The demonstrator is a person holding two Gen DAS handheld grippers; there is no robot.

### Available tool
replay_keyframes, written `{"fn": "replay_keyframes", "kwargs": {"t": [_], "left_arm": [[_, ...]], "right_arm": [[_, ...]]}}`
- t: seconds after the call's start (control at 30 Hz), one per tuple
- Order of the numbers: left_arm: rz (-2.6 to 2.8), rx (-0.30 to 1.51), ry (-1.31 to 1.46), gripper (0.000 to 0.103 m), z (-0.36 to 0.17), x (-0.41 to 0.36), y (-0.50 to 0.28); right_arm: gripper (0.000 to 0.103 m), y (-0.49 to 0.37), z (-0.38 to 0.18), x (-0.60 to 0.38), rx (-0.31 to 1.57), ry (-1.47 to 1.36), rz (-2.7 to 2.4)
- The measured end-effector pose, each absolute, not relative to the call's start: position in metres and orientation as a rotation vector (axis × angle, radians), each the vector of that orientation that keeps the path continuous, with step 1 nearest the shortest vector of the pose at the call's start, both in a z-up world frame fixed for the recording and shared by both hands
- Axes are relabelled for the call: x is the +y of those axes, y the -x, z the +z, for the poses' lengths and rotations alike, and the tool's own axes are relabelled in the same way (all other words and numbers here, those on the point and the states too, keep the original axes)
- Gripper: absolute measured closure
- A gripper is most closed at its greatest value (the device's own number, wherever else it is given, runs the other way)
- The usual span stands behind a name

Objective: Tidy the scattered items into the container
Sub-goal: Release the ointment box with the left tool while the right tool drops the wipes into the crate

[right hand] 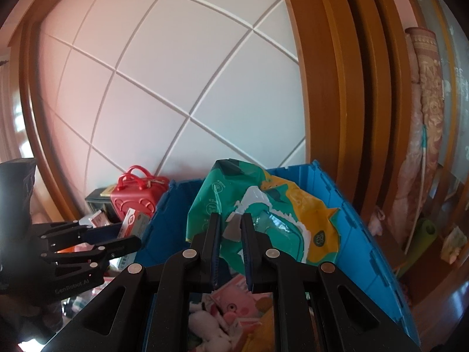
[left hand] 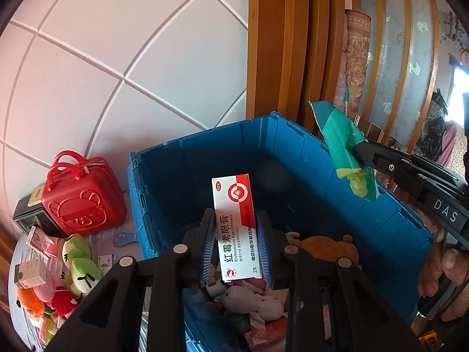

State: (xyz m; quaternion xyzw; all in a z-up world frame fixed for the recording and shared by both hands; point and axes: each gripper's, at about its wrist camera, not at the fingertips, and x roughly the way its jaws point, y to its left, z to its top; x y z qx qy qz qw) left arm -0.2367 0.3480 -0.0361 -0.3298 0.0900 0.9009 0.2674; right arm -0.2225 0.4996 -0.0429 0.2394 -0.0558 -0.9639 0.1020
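Note:
My left gripper is shut on a white and red eye ointment box and holds it above the open blue crate. My right gripper is shut on a green and yellow wet-wipes pack over the crate's right side; the pack also shows in the left wrist view. The crate holds plush toys, small boxes and a pink pig item. The left gripper with its box also shows in the right wrist view.
A red mini suitcase stands left of the crate beside a dark box. Green frog plushes, orange and red toys and small packets lie scattered at the left. A tiled wall and wooden door frame stand behind.

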Motion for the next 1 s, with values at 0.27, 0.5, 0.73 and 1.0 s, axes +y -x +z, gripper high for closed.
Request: {"fn": "replay_keyframes", "kwargs": {"t": [0.27, 0.5, 0.73, 1.0], "left_arm": [[2.424, 0.158, 0.925, 0.007, -0.031, 0.358, 0.264], [2.502, 0.095, 0.953, 0.003, -0.037, 0.322, 0.266], [2.590, 0.079, 0.978, 0.003, -0.047, 0.261, 0.250], [2.771, 0.186, 1.045, 0.003, -0.075, 0.157, 0.219]], "right_arm": [[0.055, 0.245, -0.042, 0.508, -0.208, -0.678, -2.874], [0.000, 0.246, -0.046, 0.506, -0.255, -0.639, -2.864], [0.000, 0.231, -0.048, 0.487, -0.230, -0.646, -2.825], [0.000, 0.202, -0.040, 0.437, -0.160, -0.622, -2.739]]}}
